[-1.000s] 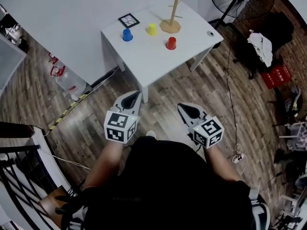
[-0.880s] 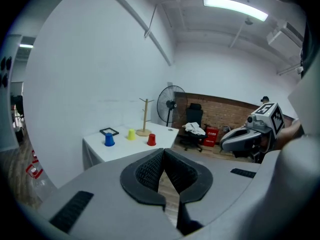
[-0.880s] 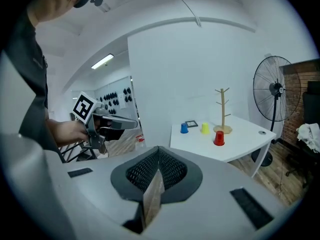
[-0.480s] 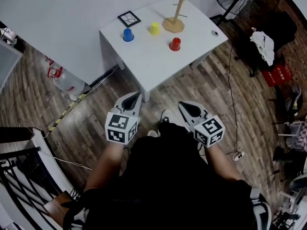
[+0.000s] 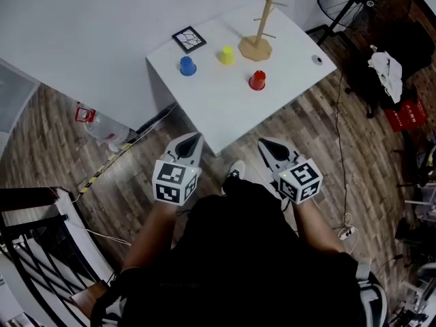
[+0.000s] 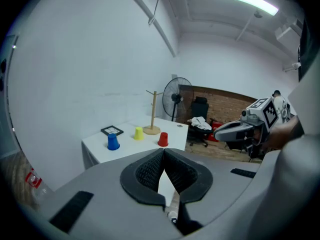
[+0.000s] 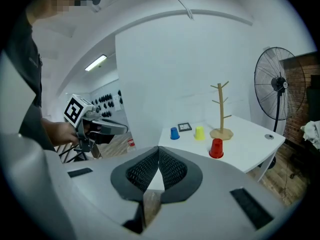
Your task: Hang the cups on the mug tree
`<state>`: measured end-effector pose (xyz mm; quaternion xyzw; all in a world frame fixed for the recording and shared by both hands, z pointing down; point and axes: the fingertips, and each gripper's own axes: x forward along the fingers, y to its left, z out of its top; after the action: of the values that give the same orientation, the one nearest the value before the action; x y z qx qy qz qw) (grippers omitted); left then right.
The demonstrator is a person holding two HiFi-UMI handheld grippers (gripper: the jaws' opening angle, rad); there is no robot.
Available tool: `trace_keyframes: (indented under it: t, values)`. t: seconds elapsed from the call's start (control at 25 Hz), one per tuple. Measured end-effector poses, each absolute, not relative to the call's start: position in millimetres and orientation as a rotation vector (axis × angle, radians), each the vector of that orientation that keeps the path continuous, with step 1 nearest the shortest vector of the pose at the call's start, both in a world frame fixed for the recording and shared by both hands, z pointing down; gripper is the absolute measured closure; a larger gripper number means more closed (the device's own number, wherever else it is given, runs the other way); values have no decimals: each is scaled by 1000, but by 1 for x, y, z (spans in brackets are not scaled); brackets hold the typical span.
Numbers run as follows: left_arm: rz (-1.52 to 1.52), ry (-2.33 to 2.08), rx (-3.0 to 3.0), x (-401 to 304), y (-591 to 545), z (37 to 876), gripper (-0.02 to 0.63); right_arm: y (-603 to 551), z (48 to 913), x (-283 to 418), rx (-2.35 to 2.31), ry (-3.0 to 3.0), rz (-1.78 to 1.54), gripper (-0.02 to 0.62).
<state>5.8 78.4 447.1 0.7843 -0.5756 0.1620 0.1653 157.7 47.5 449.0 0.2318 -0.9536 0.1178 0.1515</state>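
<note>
A white table point(image 5: 225, 104) carries a wooden mug tree point(image 5: 258, 39) at its far side. Three upturned cups stand on it: a blue cup point(image 5: 187, 65), a yellow cup point(image 5: 227, 55) and a red cup point(image 5: 257, 80). My left gripper point(image 5: 195, 139) and right gripper point(image 5: 265, 144) hover over the wooden floor just short of the table's near edge, both shut with nothing between the jaws. The left gripper view shows the blue cup point(image 6: 113, 142), yellow cup point(image 6: 138, 132), red cup point(image 6: 163, 139) and mug tree point(image 6: 152, 115) ahead. The right gripper view has the red cup point(image 7: 216, 148) nearest.
A black-framed marker card point(image 5: 189, 39) lies at the table's far left corner, and a small round disc point(image 5: 317, 60) near its right edge. A standing fan point(image 5: 347, 2) is to the right. A plastic bottle point(image 5: 102, 125) lies on the floor to the left.
The view has moved toward the table, which now sits lower and further right in the head view. Both grippers stay shut in front of the body.
</note>
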Motion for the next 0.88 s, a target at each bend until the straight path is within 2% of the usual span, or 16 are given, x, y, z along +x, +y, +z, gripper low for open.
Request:
trace_keyframes:
  t: [0.32,0.88]
  values:
    - [518,-1647,2211,-15,-6,445,589,-50,458,144,701,-2705,291,589]
    - [649,-1628,2145,-42,-71,460,589,-171,529,135,824,-2506,303,586]
